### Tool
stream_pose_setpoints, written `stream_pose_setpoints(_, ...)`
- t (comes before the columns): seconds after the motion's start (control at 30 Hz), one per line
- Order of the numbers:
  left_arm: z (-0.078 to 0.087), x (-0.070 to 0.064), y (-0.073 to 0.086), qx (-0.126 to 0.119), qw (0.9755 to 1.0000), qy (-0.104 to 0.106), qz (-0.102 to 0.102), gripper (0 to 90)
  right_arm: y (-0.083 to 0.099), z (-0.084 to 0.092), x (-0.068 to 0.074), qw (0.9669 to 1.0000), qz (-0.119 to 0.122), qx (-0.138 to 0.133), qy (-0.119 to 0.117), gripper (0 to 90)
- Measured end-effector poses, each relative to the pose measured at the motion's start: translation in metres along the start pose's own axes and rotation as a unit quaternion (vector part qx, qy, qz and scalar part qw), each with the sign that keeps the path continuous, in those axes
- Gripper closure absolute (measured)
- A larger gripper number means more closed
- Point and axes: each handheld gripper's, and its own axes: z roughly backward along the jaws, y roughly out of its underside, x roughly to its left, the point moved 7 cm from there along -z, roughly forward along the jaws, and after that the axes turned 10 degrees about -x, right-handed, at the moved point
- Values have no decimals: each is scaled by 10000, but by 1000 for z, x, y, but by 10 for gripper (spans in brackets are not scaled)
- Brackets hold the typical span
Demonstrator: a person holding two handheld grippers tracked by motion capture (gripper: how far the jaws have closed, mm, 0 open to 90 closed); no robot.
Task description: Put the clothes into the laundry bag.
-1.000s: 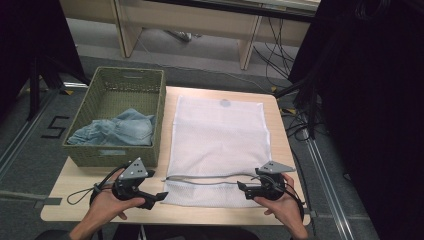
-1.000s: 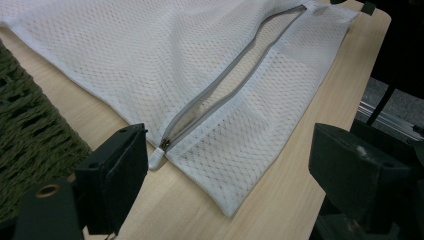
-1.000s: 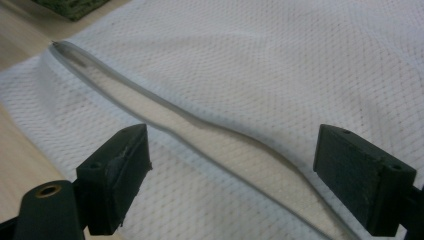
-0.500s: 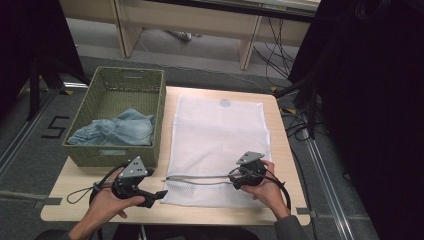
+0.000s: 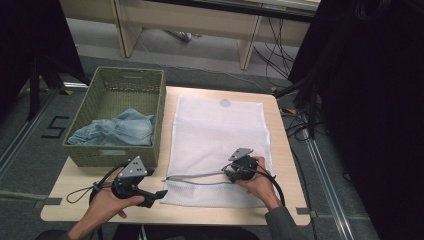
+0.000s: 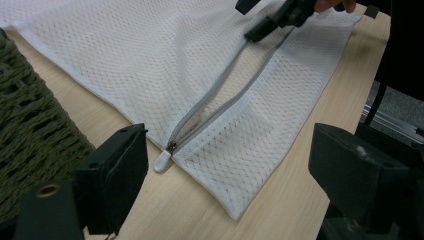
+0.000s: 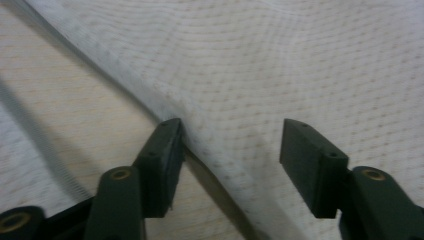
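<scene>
A white mesh laundry bag point(image 5: 220, 130) lies flat on the table, its grey zipper point(image 5: 195, 176) unzipped along the near end. My left gripper point(image 5: 157, 196) rests open at the bag's near left corner, and the white zipper pull point(image 6: 162, 161) lies just beyond its jaws point(image 6: 227, 175). My right gripper point(image 5: 227, 175) sits low on the bag at the right part of the zipper gap. Its jaws point(image 7: 230, 145) have just been closing. The upper lip of the mesh point(image 7: 235, 125) lies between them, and the pads stand apart from it.
A green woven basket point(image 5: 156, 120) stands left of the bag with a blue denim garment point(image 5: 120, 131) inside. The table's front edge point(image 5: 200, 220) runs close below both hands. Dark cables and table legs lie beyond the far edge.
My right gripper has moved left along the zipper and down onto the bag, and its jaws have narrowed. The left gripper has stayed put.
</scene>
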Motion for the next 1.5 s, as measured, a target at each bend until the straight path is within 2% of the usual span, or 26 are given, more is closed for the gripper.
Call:
stream_pose_setpoints(0.03,0,0,0,-9,10000,11,3,156,0,-1,-1,10000,-61,-21,64,506)
stream_pose_setpoints(0.1,1,0,-1,-12,10000,24,40,156,-1,-3,-5,9999,92,-65,48,565)
stream_pose_setpoints(0.2,1,-2,-1,-15,10000,49,78,162,-1,-4,-5,9999,92,-40,50,643)
stream_pose_setpoints(0.27,1,-1,-1,-24,10000,47,36,162,-3,-5,-6,9998,177,-51,57,692)
stream_pose_setpoints(0.3,1,-2,-1,-25,10000,40,72,162,-2,-5,-2,10000,50,-5,4,717)
stream_pose_setpoints(0.37,1,0,-2,-53,10000,26,7,163,-4,-6,-2,9999,151,-24,-14,769)
stream_pose_setpoints(0.5,2,1,-2,-67,9999,-44,61,164,-8,-8,0,9997,209,-85,-28,839)
stream_pose_setpoints(0.57,3,3,-3,-52,10000,-7,-74,164,-10,-9,2,9997,205,-73,-55,861)
stream_pose_setpoints(0.63,3,3,-3,-69,10000,-49,14,165,-11,-10,3,9997,212,-72,-64,876)
stream_pose_setpoints(0.67,4,3,-3,-60,10000,-17,59,165,-10,-10,6,9999,88,-8,-57,876)
stream_pose_setpoints(0.7,3,3,-3,-79,9999,-26,64,165,-11,-10,3,9999,161,-57,20,877)
stream_pose_setpoints(0.77,4,4,-3,-85,9999,-47,30,166,-11,-11,3,9999,137,-94,-14,860)
stream_pose_setpoints(0.87,4,4,-3,-85,9999,-46,25,167,-9,-12,3,9999,-108,-66,13,755)
stream_pose_setpoints(0.9,4,4,-3,-83,10000,-47,21,167,-10,-12,-1,9998,-142,-137,65,627)
stream_pose_setpoints(0.97,4,4,-3,-86,9999,-44,27,167,-10,-14,-1,9994,-267,-220,86,592)
stream_pose_setpoints(1.07,4,4,-2,-63,10000,-64,15,167,-9,-13,0,9991,-379,-203,-17,442)
stream_pose_setpoints(1.1,3,4,-2,-62,10000,-47,6,167,-9,-16,2,9986,-414,-337,-20,417)
stream_pose_setpoints(1.13,4,4,-2,-58,10000,-52,33,167,-9,-13,4,9990,-364,-211,-154,409)
stream_pose_setpoints(1.17,4,3,-2,-59,9999,-59,56,167,-10,-15,5,9986,-409,-318,-68,412)
stream_pose_setpoints(1.2,4,3,-2,-58,10000,-57,47,167,-10,-14,4,9994,-249,-248,-65,434)
stream_pose_setpoints(1.27,4,3,-2,-56,10000,-57,49,167,-11,-14,6,9994,-227,-273,-51,592)
stream_pose_setpoints(1.3,4,4,-2,-61,10000,-61,46,167,-11,-14,6,9994,-227,-273,-51,592)
stream_pose_setpoints(1.33,3,3,-2,-93,9999,-31,63,168,-11,-13,3,9998,-37,-214,-23,648)
stream_pose_setpoints(1.37,4,4,-2,-72,10000,-36,59,168,-11,-13,5,9998,-83,-166,-97,735)
stream_pose_setpoints(1.4,4,4,-2,-71,10000,-37,57,168,-11,-13,5,9998,-83,-166,-97,735)
stream_pose_setpoints(1.5,3,4,-3,-84,9999,-44,55,169,-12,-15,4,9996,4,-286,-3,843)
